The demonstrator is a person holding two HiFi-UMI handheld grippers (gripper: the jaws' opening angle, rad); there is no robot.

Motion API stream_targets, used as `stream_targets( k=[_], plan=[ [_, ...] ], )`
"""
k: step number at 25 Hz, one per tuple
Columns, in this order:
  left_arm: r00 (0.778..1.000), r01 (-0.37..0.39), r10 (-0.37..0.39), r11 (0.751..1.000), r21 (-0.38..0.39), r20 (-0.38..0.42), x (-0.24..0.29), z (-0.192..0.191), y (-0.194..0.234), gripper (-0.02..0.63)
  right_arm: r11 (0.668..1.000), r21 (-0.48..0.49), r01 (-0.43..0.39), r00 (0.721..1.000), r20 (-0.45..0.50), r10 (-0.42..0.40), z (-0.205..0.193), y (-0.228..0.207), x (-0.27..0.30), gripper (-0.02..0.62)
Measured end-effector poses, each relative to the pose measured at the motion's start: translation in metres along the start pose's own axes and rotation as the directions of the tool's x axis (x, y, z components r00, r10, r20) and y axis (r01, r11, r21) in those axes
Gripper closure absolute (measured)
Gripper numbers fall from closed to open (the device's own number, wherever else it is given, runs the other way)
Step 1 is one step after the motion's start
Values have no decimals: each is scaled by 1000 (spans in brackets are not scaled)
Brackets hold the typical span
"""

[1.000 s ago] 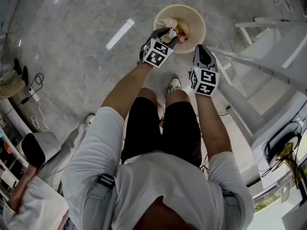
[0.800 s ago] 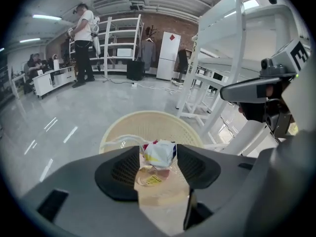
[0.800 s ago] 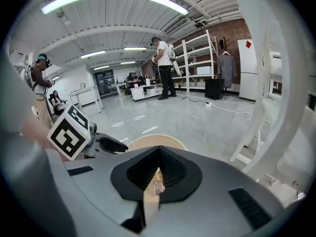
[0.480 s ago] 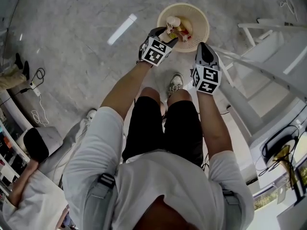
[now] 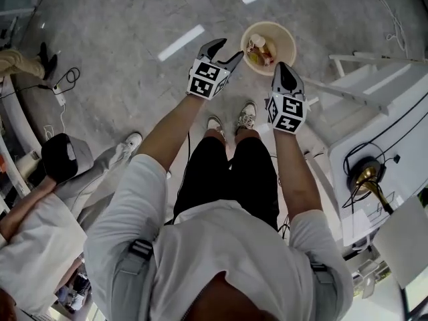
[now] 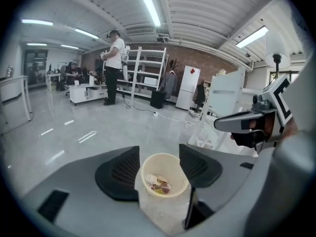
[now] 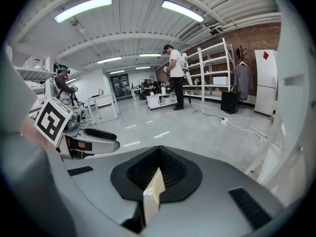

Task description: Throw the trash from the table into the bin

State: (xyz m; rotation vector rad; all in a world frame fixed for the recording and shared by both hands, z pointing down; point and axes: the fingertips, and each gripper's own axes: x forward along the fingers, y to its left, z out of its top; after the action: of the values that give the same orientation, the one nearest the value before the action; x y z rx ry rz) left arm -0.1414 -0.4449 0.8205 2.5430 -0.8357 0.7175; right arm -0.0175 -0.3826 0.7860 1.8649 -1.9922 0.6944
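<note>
floor (image 5: 134, 19): grey, glossy | shelf rack (image 6: 148, 70): white, against brick wall | bystander (image 6: 113, 68): standing by rack | fridge (image 6: 186, 88): white | cable (image 5: 61, 89): loose, left | brass object (image 5: 366, 174): far right, possibly a lamp

round cream openwork bin (image 5: 287, 43) upright on grey floor, open-topped, with crumpled white, yellow and red trash (image 5: 259, 49) inside.

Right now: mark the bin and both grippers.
bin (image 5: 286, 39), head view, inner wall, right side.
left gripper (image 5: 232, 47), head view, midway between tips; jaws just opened, nothing between.
right gripper (image 7: 158, 154), right gripper view, pad tips, shut on card scrap (image 7: 152, 194).
</note>
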Motion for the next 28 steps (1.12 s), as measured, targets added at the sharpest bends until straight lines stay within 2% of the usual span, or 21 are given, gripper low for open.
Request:
stream_targets(
  k=[5, 11, 20, 24, 28],
  plan=[
    [990, -96, 98, 995, -23, 99, -86, 69, 15, 386, 996, -61, -61, 997, 52, 65, 79, 39, -33, 589],
    [956, -196, 202, 979, -52, 214, -202, 142, 20, 470, 984, -131, -119, 982, 130, 136, 170, 91, -87, 589],
    [870, -327, 332, 942, -77, 364, -347, 217, 27, 560, 950, -229, -214, 924, 267, 273, 276, 171, -163, 589],
    [826, -368, 374, 925, -101, 421, -386, 234, 31, 581, 938, -247, -243, 898, 309, 314, 305, 187, -177, 589],
    [798, -385, 396, 915, -121, 455, -419, 241, 27, 595, 930, -256, -264, 873, 346, 344, 325, 202, -203, 589]
  ],
)
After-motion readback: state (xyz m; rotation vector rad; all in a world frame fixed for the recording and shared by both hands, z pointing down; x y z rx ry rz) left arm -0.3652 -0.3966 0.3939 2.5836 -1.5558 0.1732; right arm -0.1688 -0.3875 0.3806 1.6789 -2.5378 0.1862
